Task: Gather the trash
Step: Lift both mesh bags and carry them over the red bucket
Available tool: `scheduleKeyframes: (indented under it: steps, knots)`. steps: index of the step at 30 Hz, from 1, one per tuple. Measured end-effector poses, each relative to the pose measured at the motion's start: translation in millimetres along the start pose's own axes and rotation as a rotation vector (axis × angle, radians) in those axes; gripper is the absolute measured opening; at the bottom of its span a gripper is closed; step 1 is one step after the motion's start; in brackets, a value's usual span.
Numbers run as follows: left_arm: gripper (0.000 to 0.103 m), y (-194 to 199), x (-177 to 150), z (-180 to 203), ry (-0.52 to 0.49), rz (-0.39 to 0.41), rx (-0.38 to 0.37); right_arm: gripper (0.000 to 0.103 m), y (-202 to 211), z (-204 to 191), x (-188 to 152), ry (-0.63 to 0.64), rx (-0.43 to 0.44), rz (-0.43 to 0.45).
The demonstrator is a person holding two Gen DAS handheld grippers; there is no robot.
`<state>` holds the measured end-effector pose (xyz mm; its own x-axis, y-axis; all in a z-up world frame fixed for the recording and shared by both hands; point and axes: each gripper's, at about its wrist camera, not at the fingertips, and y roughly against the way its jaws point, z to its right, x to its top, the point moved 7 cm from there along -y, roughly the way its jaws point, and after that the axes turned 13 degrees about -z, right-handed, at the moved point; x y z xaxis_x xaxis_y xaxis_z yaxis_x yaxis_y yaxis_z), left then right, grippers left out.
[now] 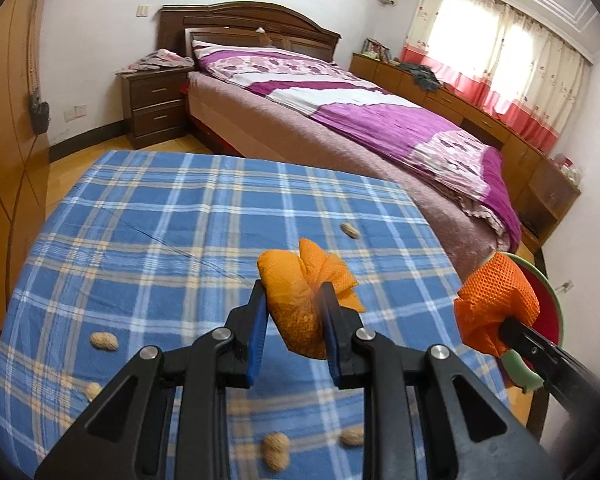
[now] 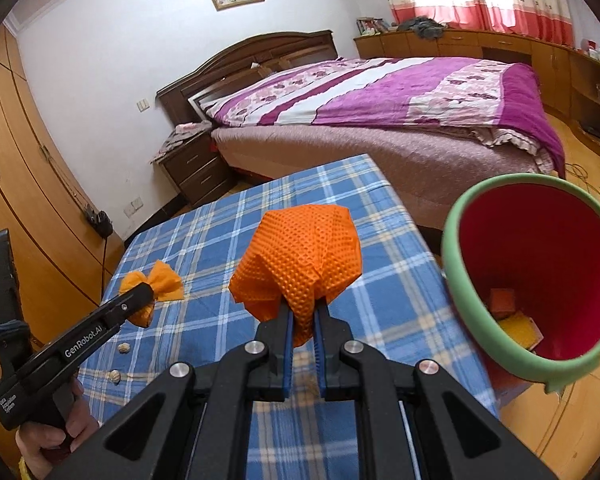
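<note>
Daylight floods in through the curtained window, which glares white and washes out. The room is bright, shadows soft. Both fisheye views bend the walls and darken at the corners. The peanuts at the counter's near edge look blurred.

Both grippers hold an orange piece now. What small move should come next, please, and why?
Probably carry the right gripper sideways until its orange wad hangs over the bin. Its fingers are shut on the wad, and the open red bin with the green rim stands just beside the table, nearest to this hand, with trash already inside.
</note>
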<state>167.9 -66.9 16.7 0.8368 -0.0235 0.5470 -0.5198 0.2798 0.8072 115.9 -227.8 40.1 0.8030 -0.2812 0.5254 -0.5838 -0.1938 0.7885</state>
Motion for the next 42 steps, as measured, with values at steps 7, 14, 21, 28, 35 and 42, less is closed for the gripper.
scheduleKeyframes:
  steps: [7, 14, 21, 28, 35, 42]
  knots:
    - [0.026, 1.8, -8.2, 22.0, -0.028, -0.026, -0.042, 0.010, 20.0, 16.8, -8.3, -0.032, -0.012, 0.031]
    - [0.025, 3.5, -11.7, 41.5, -0.056, -0.039, -0.064, 0.010, 34.7, 34.2, -14.9, -0.063, -0.018, 0.052]
    - [0.025, 4.1, -16.0, 60.3, -0.089, -0.050, -0.080, 0.010, 48.5, 48.0, -21.7, -0.087, -0.024, 0.081]
    - [0.025, 1.9, -20.9, 82.7, -0.125, -0.069, -0.101, 0.010, 61.1, 68.3, -23.6, -0.123, -0.033, 0.110]
    - [0.025, -4.6, -25.2, 106.9, -0.168, -0.095, -0.124, 0.011, 69.2, 91.6, -27.6, -0.172, -0.042, 0.130]
    - [0.025, -10.7, -26.5, 137.9, -0.229, -0.107, -0.150, 0.010, 71.6, 113.7, -32.5, -0.218, -0.051, 0.136]
